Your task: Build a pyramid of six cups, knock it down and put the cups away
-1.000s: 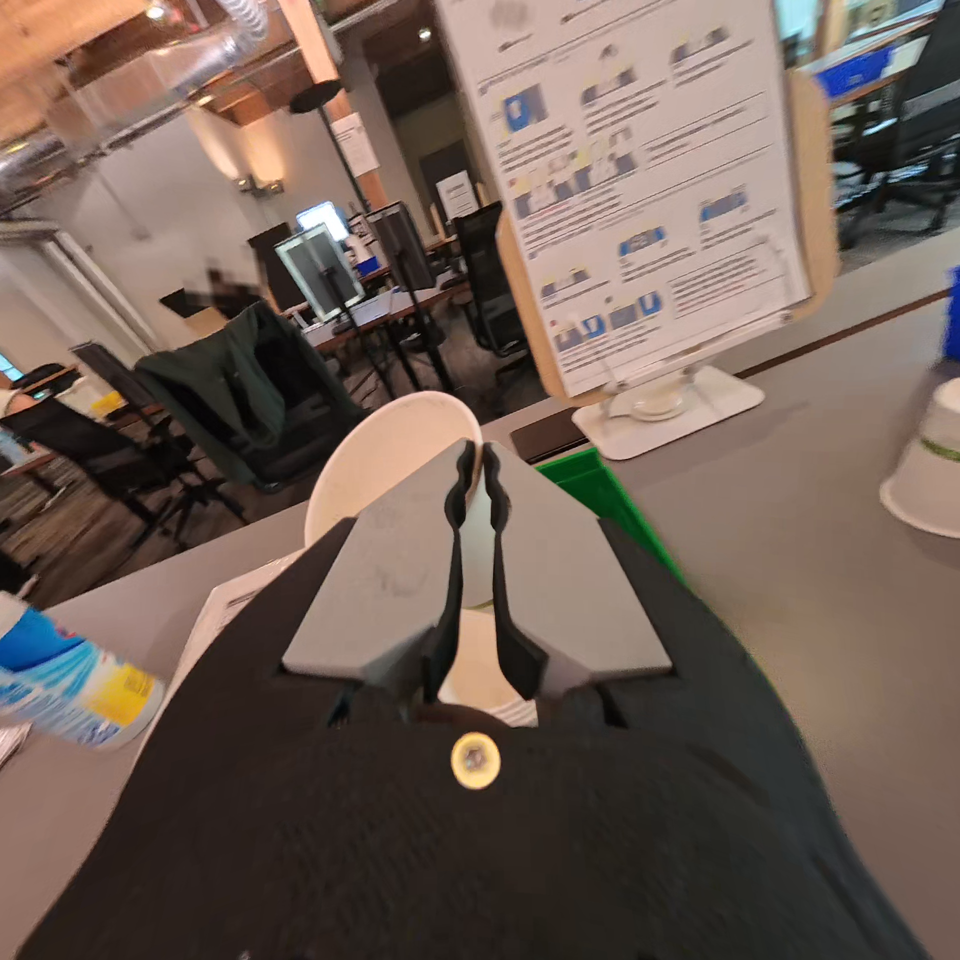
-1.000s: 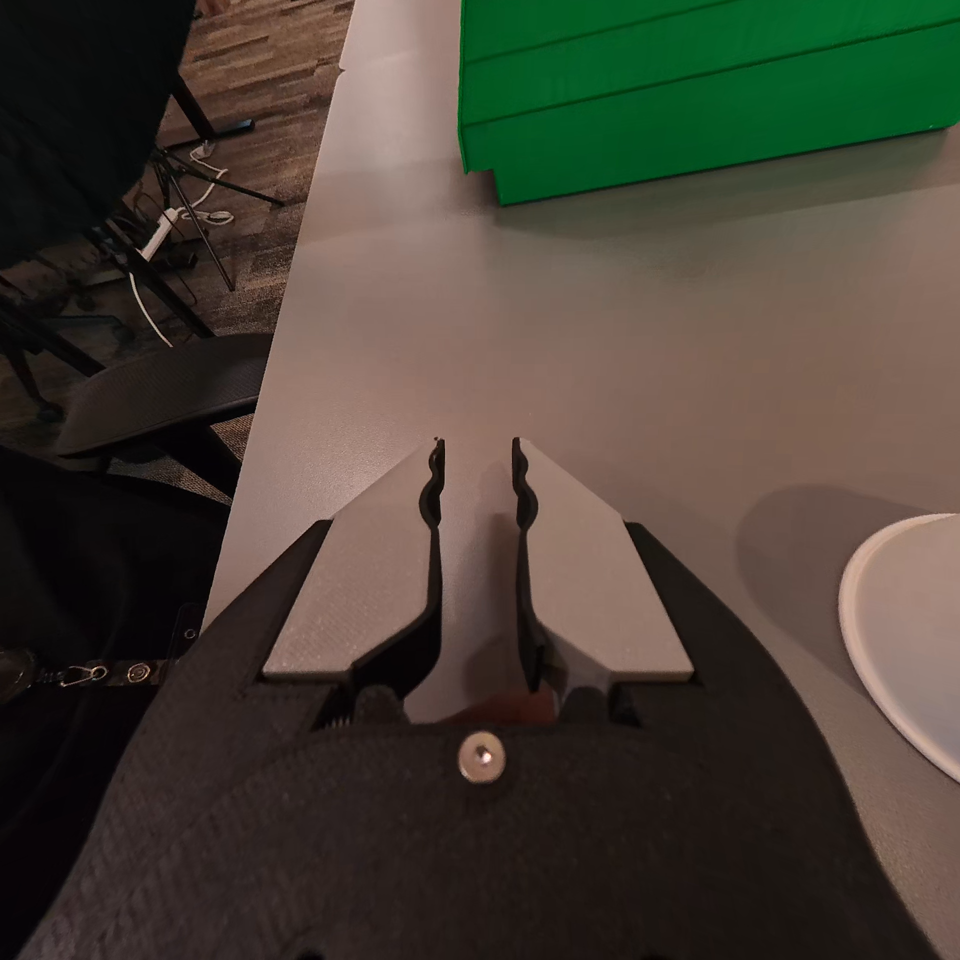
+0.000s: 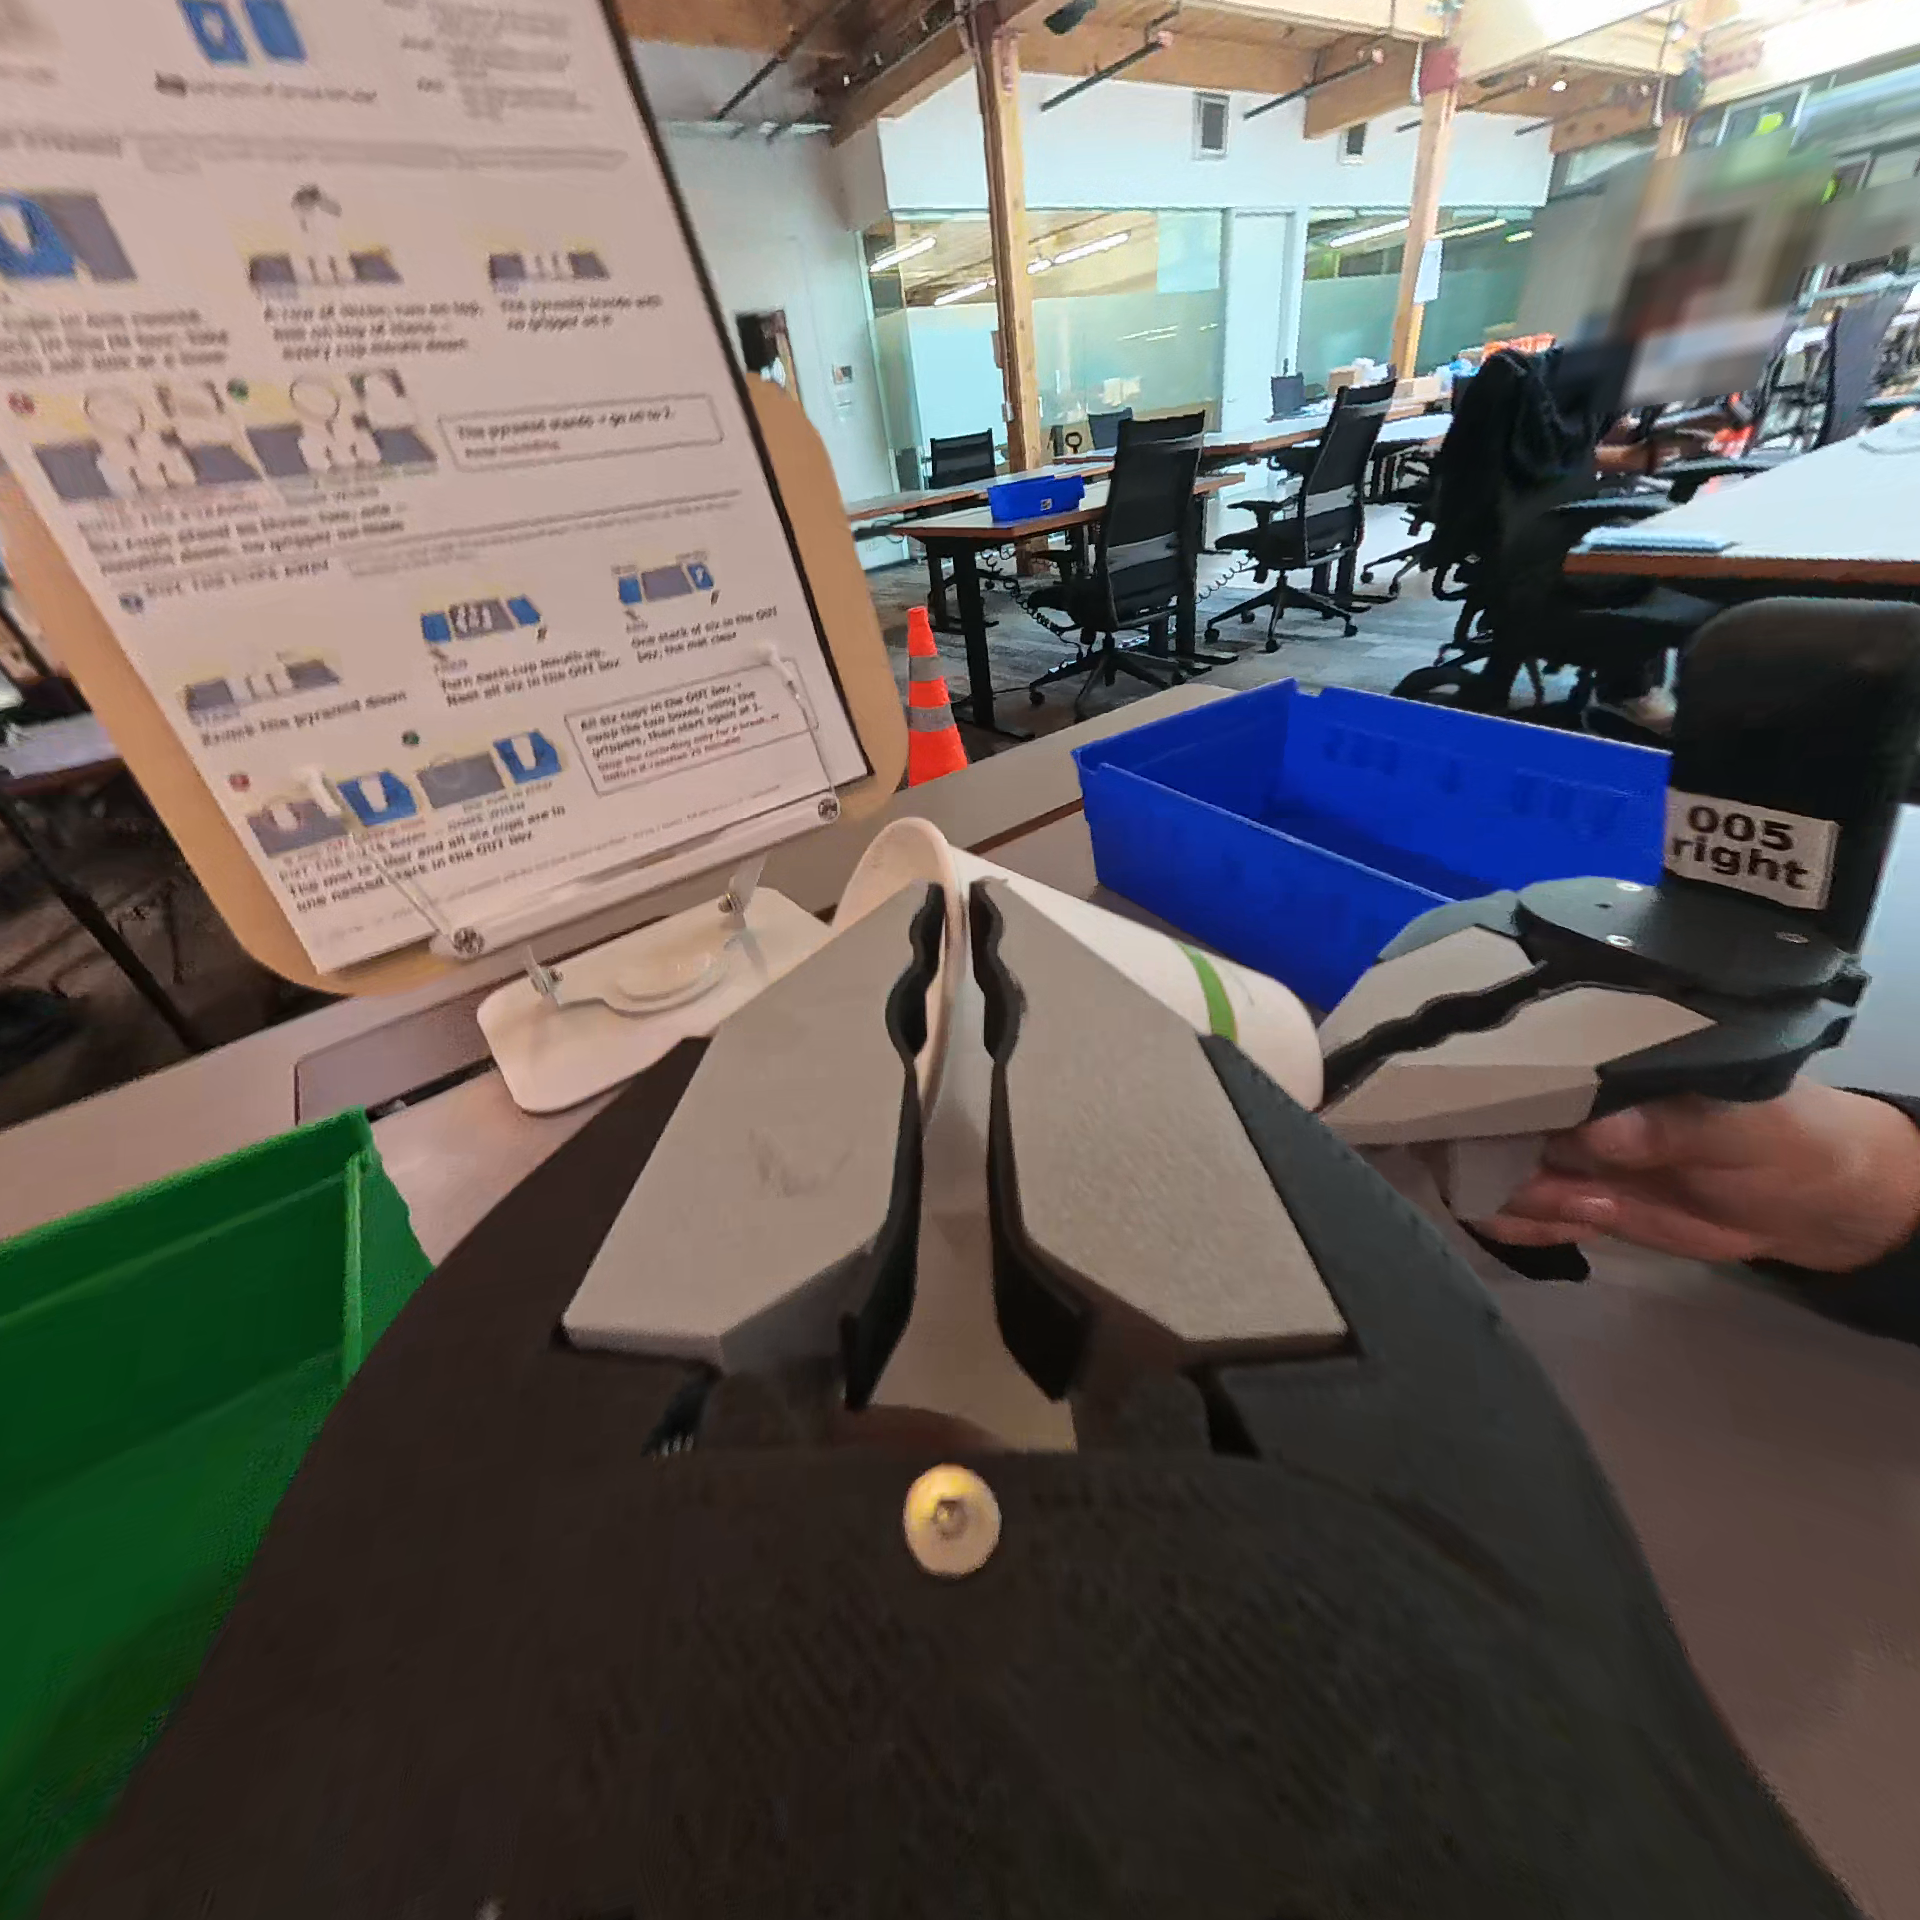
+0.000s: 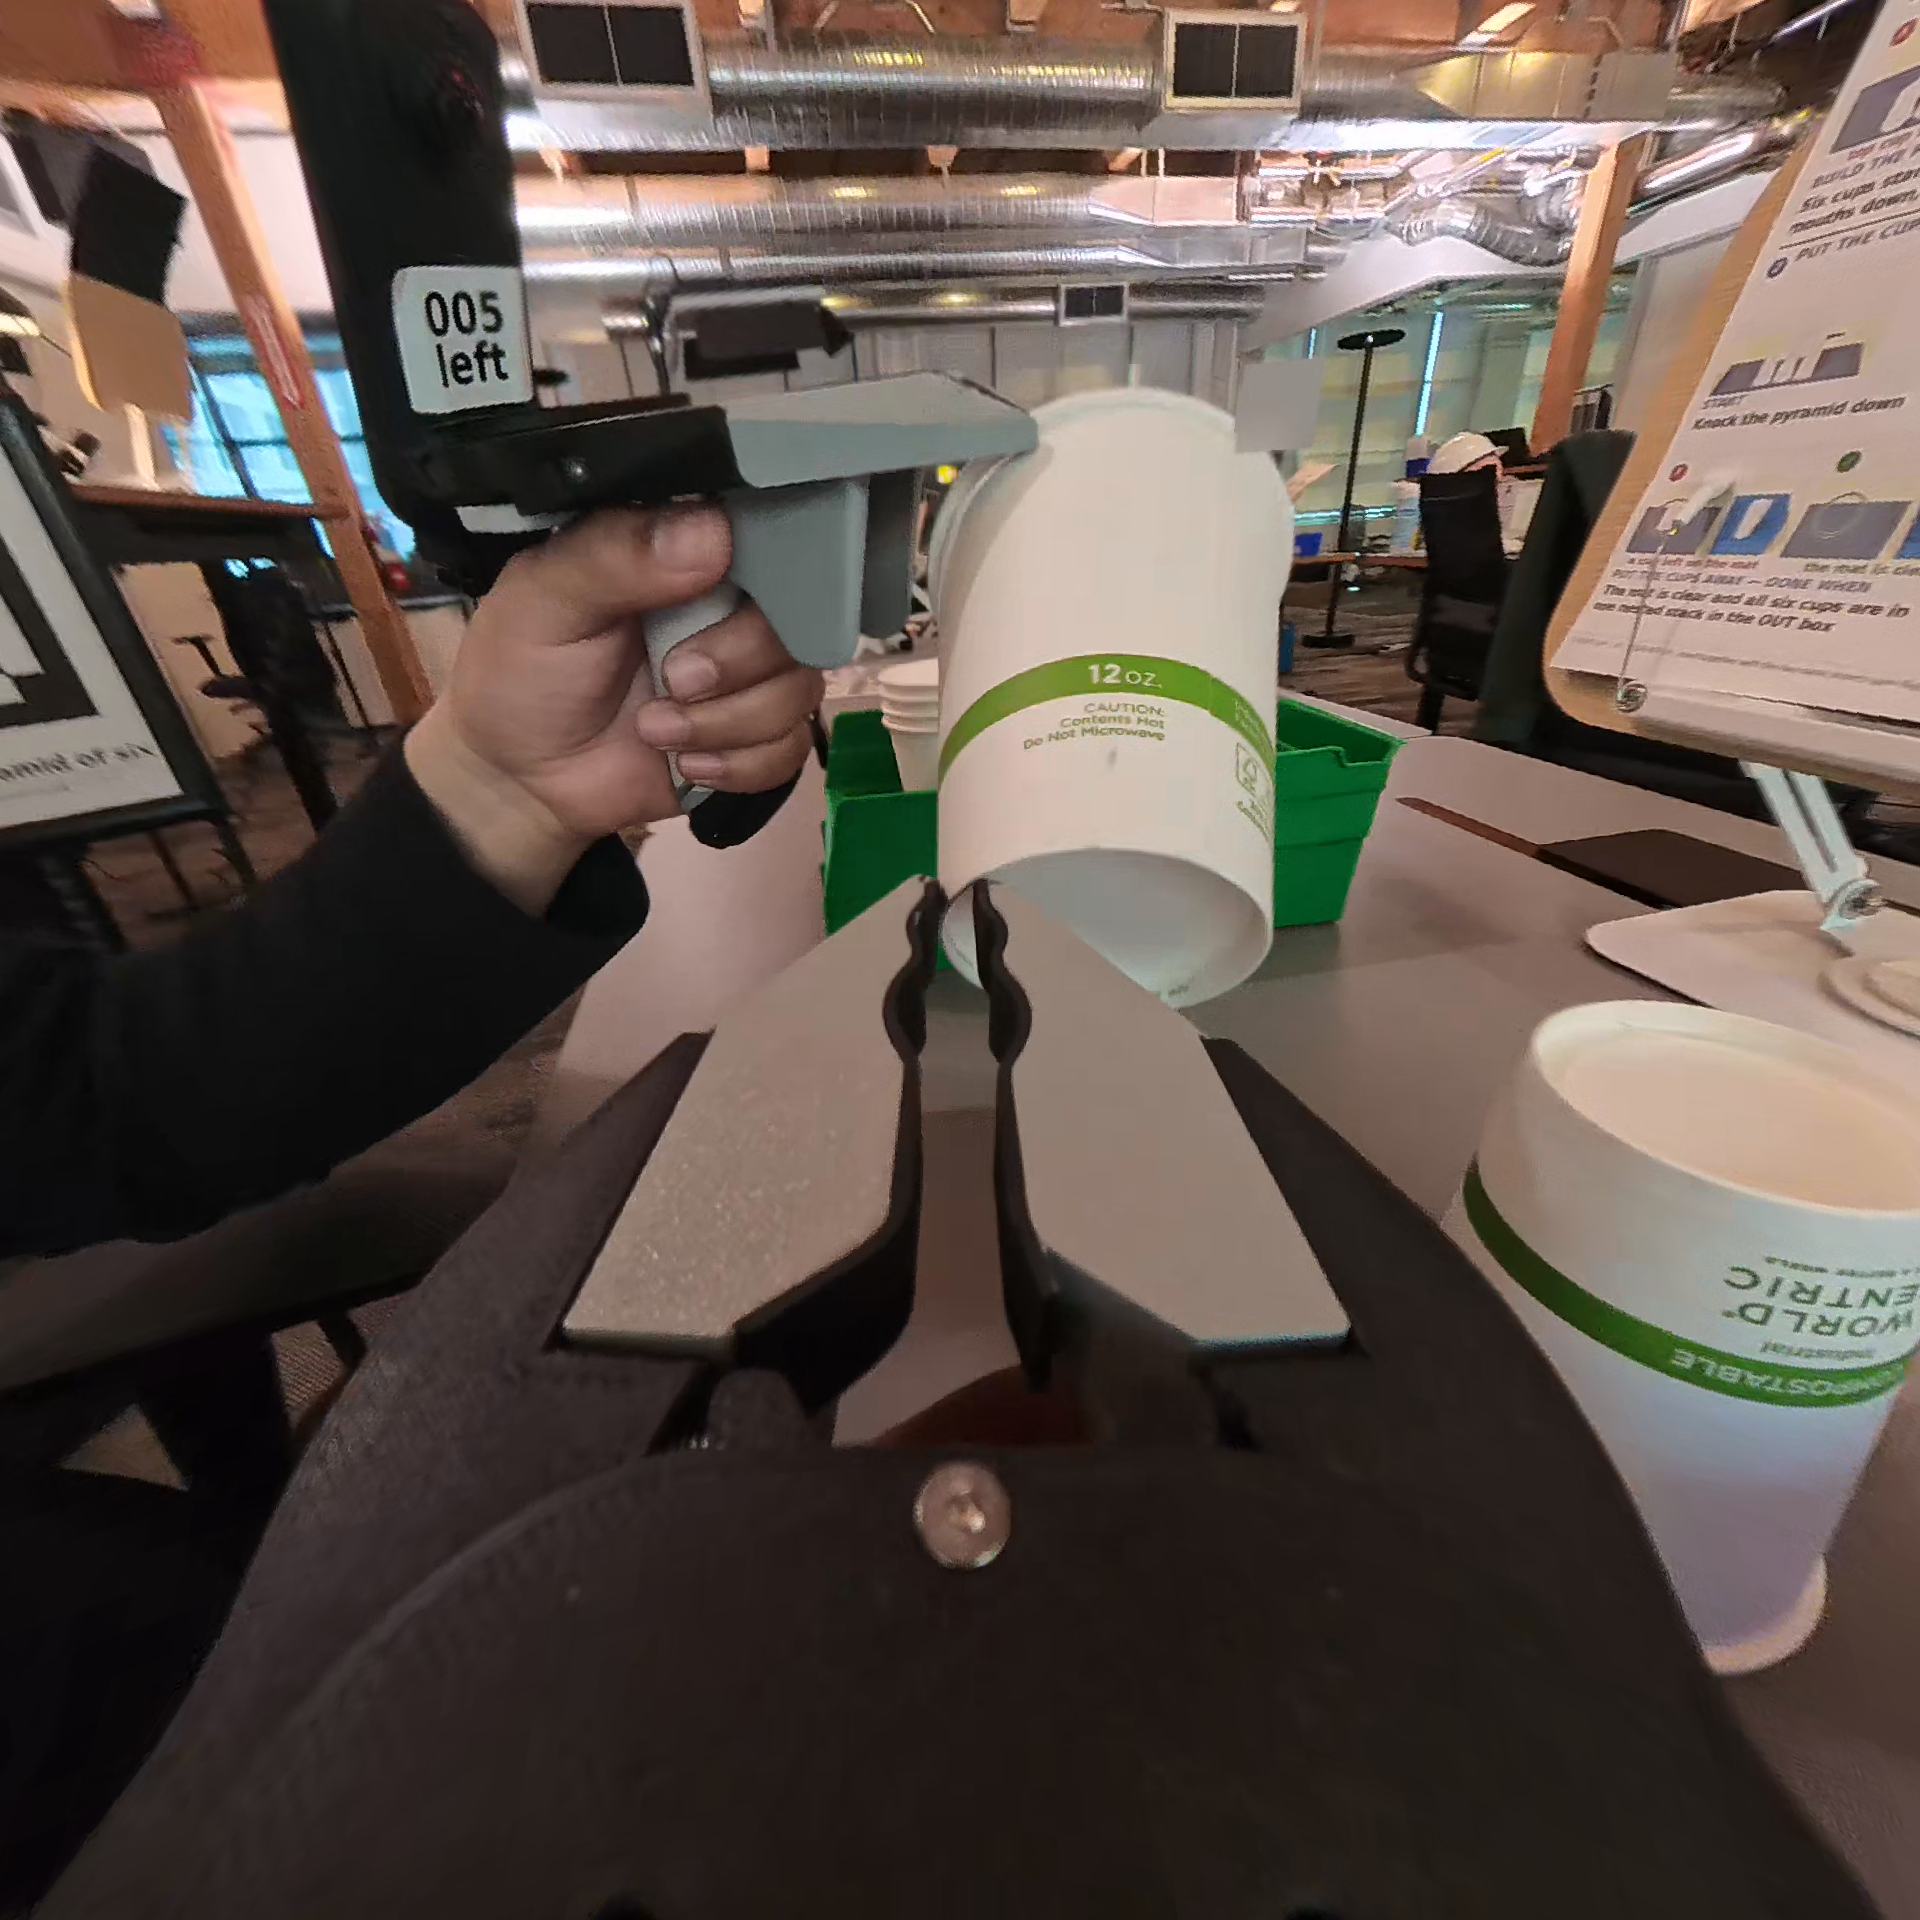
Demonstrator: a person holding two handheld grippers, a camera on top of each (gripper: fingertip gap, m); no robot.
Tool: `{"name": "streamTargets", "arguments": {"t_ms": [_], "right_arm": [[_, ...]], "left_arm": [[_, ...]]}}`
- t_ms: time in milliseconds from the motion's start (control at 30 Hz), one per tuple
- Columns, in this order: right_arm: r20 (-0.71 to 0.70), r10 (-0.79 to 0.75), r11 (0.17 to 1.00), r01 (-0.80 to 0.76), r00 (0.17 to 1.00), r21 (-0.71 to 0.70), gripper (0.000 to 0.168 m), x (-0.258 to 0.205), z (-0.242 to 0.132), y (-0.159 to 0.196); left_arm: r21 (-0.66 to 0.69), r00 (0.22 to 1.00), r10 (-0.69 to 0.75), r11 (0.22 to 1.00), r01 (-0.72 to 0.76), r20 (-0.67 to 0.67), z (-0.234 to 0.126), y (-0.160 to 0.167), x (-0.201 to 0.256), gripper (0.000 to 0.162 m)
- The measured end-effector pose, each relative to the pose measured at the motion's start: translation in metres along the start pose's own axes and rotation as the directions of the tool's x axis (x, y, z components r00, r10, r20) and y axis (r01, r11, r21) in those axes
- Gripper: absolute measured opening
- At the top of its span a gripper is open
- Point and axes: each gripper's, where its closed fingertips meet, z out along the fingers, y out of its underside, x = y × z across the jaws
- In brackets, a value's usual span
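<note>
Step looks like a handover or flip of one cup in mid-air, during the build or the put-away; can't tell which from this alone.

Left claw is clamped on the cup's rim wall: one finger inside the mouth, one outside. Cup body runs off to that claw's right, base end pointing at the right claw.

Right claw's own view: its tips are pinched on the lower edge of the cup, at the base rim, gap very narrow. So both claws grip the same cup, which hangs clear above the bench, tilted.

A second cup stands mouth-up just right of the right claw, on the bench. More nested cups sit in the green bin, beyond the held cup. Blue bin is ahead-right of the left claw and looks empty in the part that shows.

Next move, my read: one claw has to let go before the other rotates, or the paper wall buckles. Thin wall, so light squeeze only.
</note>
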Motion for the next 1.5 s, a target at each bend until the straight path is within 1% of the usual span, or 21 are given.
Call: {"name": "streamTargets", "arguments": {"t_ms": [200,300,400,467,533,600,700,800,867,900,967,1033,1100,1167,1233,1333,1400,1467,1500], "right_arm": [[-0.054,-0.048,0.999,0.047,0.997,-0.019,0.000,0.007,0.000,0.002],[-0.116,-0.107,0.992,0.099,0.987,-0.073,0.000,0.016,0.001,0.008],[-0.147,-0.197,0.975,0.178,0.969,-0.131,0.000,0.020,0.007,0.011],[-0.157,-0.234,0.958,0.200,0.959,-0.206,0.000,0.023,0.014,0.017],[-0.148,-0.281,0.926,0.228,0.948,-0.300,0.000,0.027,0.024,0.025],[-0.117,-0.328,0.871,0.252,0.937,-0.421,0.000,0.031,0.035,0.037],[-0.102,-0.397,0.779,0.276,0.912,-0.563,0.000,0.043,0.048,0.041],[-0.093,-0.397,0.718,0.246,0.913,-0.651,0.000,0.054,0.060,0.040],[-0.089,-0.345,0.696,0.191,0.934,-0.693,0.000,0.057,0.065,0.046],[-0.098,-0.310,0.698,0.156,0.946,-0.699,0.000,0.057,0.067,0.049],[-0.107,-0.270,0.721,0.127,0.957,-0.682,0.005,0.056,0.071,0.050],[-0.142,-0.302,0.741,0.138,0.943,-0.657,0.020,0.062,0.072,0.044],[-0.172,-0.338,0.785,0.176,0.925,-0.593,0.020,0.063,0.071,0.030],[-0.203,-0.348,0.839,0.207,0.915,-0.504,0.020,0.060,0.065,0.009],[-0.275,-0.356,0.884,0.228,0.893,-0.407,0.016,0.065,0.048,-0.014],[-0.461,-0.325,0.935,0.207,0.826,-0.289,0.006,0.097,0.004,-0.040],[-0.587,-0.298,0.949,0.166,0.753,-0.269,0.000,0.127,-0.030,-0.043],[-0.676,-0.300,0.947,0.126,0.673,-0.295,0.000,0.154,-0.055,-0.038],[-0.712,-0.287,0.951,0.100,0.641,-0.293,0.000,0.162,-0.063,-0.037]], "left_arm": [[-0.081,0.985,-0.172,0.982,0.171,-0.002,-0.004,0.056,-0.024,0.004],[-0.147,0.973,-0.231,0.963,0.227,-0.009,-0.002,0.086,-0.029,0.002],[-0.254,0.974,-0.225,0.943,0.217,-0.001,0.005,0.118,-0.031,0.002],[-0.304,0.981,-0.191,0.934,0.188,0.019,0.010,0.136,-0.032,0.000],[-0.340,0.978,-0.206,0.923,0.183,-0.033,0.016,0.148,-0.021,0.000],[-0.370,0.971,-0.231,0.908,0.195,-0.056,0.021,0.157,-0.013,0.000],[-0.388,0.979,-0.189,0.910,0.148,-0.070,0.025,0.167,-0.008,0.000],[-0.407,0.983,-0.169,0.905,0.124,-0.077,0.026,0.178,-0.005,0.000],[-0.409,0.987,-0.152,0.905,0.116,-0.055,0.026,0.179,-0.007,0.007],[-0.400,0.988,-0.147,0.909,0.118,-0.042,0.026,0.178,-0.009,0.009],[-0.384,0.986,-0.162,0.913,0.137,-0.034,0.025,0.175,-0.011,0.013],[-0.377,0.982,-0.190,0.911,0.169,-0.020,0.024,0.175,-0.015,0.019],[-0.372,0.979,-0.204,0.909,0.190,0.000,0.024,0.175,-0.020,0.024],[-0.371,0.978,-0.208,0.908,0.195,0.007,0.024,0.175,-0.021,0.026],[-0.378,0.980,-0.201,0.906,0.188,0.005,0.025,0.176,-0.020,0.029],[-0.390,0.988,-0.156,0.909,0.145,0.002,0.028,0.177,-0.019,0.035],[-0.404,0.993,-0.116,0.908,0.109,0.007,0.033,0.180,-0.018,0.036],[-0.420,0.996,-0.082,0.904,0.082,0.019,0.039,0.182,-0.020,0.035],[-0.432,0.997,-0.071,0.899,0.074,0.024,0.043,0.184,-0.021,0.035]]}}
